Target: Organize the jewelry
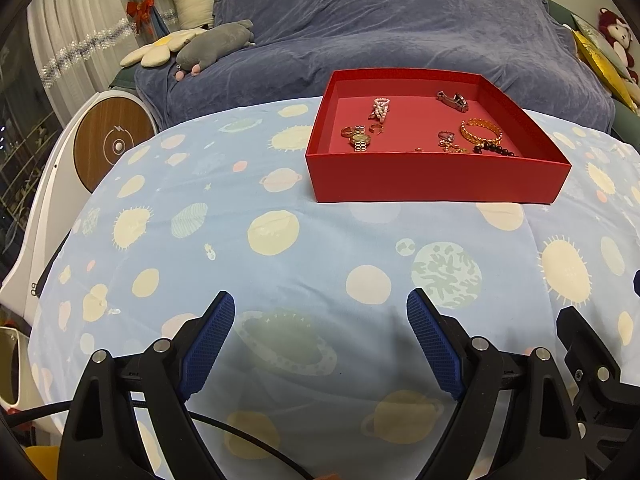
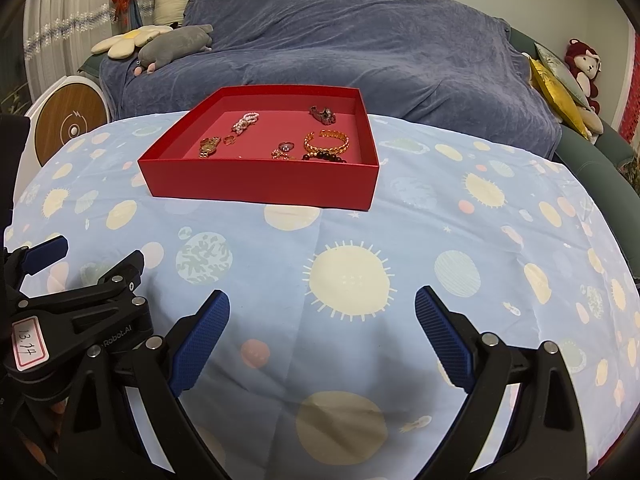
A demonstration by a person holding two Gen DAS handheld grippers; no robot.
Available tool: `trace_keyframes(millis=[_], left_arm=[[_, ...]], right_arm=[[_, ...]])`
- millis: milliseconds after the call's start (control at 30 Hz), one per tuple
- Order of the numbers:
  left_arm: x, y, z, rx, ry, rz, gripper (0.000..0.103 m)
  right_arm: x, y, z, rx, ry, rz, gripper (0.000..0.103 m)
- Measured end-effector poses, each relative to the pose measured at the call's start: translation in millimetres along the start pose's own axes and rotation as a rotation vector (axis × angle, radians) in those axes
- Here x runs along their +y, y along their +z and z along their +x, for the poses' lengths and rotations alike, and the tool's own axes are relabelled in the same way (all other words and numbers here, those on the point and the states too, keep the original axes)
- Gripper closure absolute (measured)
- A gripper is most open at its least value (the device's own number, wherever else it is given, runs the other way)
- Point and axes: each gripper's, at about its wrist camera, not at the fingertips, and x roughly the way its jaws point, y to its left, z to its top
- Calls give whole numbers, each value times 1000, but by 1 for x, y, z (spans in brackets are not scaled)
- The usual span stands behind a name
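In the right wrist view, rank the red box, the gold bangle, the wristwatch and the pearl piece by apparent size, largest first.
1. Red box, by far the largest.
2. Gold bangle.
3. Wristwatch and pearl piece: they look about alike, and the pearls lie farther from the camera, so I won't rank them.

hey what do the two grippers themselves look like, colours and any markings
Both the left gripper and the right gripper have black plastic frames with silver rivets and blue textured pads. A black cable runs under the left one. Its body carries "Robot.AI" lettering and a white label handwritten "13.74".
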Motion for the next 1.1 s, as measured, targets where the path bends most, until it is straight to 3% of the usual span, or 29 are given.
trace_keyframes(millis=[1100], left_arm=[[0,1,1,5,1,-17,17]], right_arm=[[0,0,0,0,1,1,10]])
